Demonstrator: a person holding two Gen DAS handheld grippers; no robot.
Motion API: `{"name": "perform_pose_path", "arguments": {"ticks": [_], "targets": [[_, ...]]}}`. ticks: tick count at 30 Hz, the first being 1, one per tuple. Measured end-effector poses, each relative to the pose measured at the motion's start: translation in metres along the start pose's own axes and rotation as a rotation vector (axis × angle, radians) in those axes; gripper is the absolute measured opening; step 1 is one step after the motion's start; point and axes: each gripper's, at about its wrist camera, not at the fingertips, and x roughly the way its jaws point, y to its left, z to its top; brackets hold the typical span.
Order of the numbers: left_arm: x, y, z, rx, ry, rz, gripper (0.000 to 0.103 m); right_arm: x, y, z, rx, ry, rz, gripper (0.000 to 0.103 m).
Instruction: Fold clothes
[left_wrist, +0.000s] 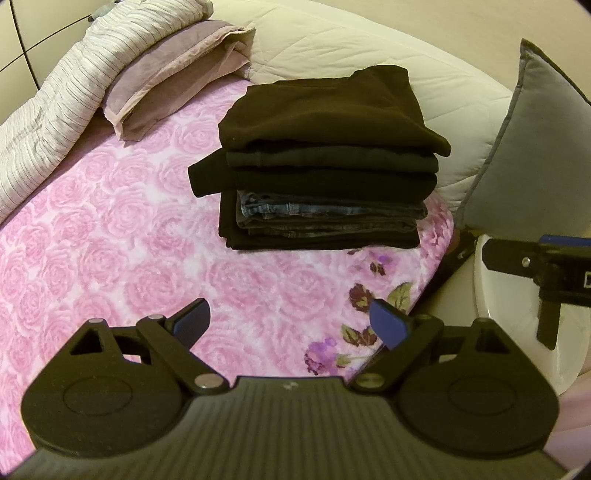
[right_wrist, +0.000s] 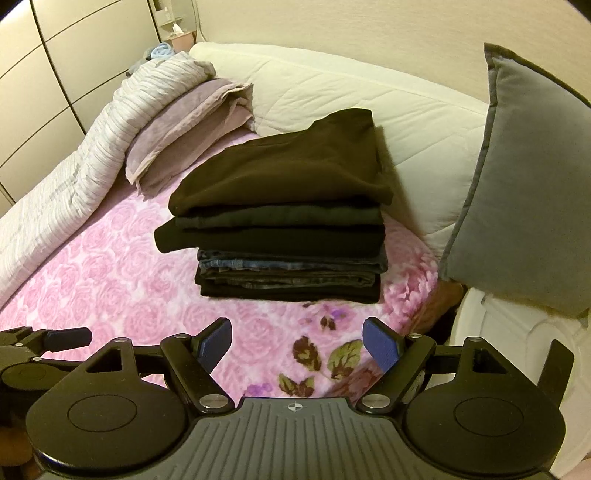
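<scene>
A neat stack of folded clothes (left_wrist: 325, 162) (right_wrist: 280, 214) sits on the pink rose-patterned blanket (left_wrist: 110, 240) (right_wrist: 122, 280), dark tops above blue jeans. My left gripper (left_wrist: 291, 325) hovers open in front of the stack, nothing between its blue pads. My right gripper (right_wrist: 297, 345) is likewise open and empty, short of the stack. In the left wrist view, the right gripper's side shows at the right edge (left_wrist: 546, 273). The left gripper's finger shows at the far left of the right wrist view (right_wrist: 70, 338).
A rolled striped duvet (left_wrist: 62, 107) (right_wrist: 74, 173) and mauve pillows (left_wrist: 173, 70) (right_wrist: 181, 129) lie at the left. A cream quilted headboard (right_wrist: 351, 96) stands behind the stack. A grey cushion (right_wrist: 524, 184) (left_wrist: 524, 147) leans at the right over a white object (left_wrist: 517, 317).
</scene>
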Motion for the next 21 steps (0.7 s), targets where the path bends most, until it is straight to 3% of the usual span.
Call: {"name": "perform_pose_path", "arguments": {"ticks": [21], "targets": [[0.0017,-0.001,0.0051,0.003,-0.007,0.0,0.092,0.0003,0.0039,0.0015,0.001,0.006,0.0,0.081]]}}
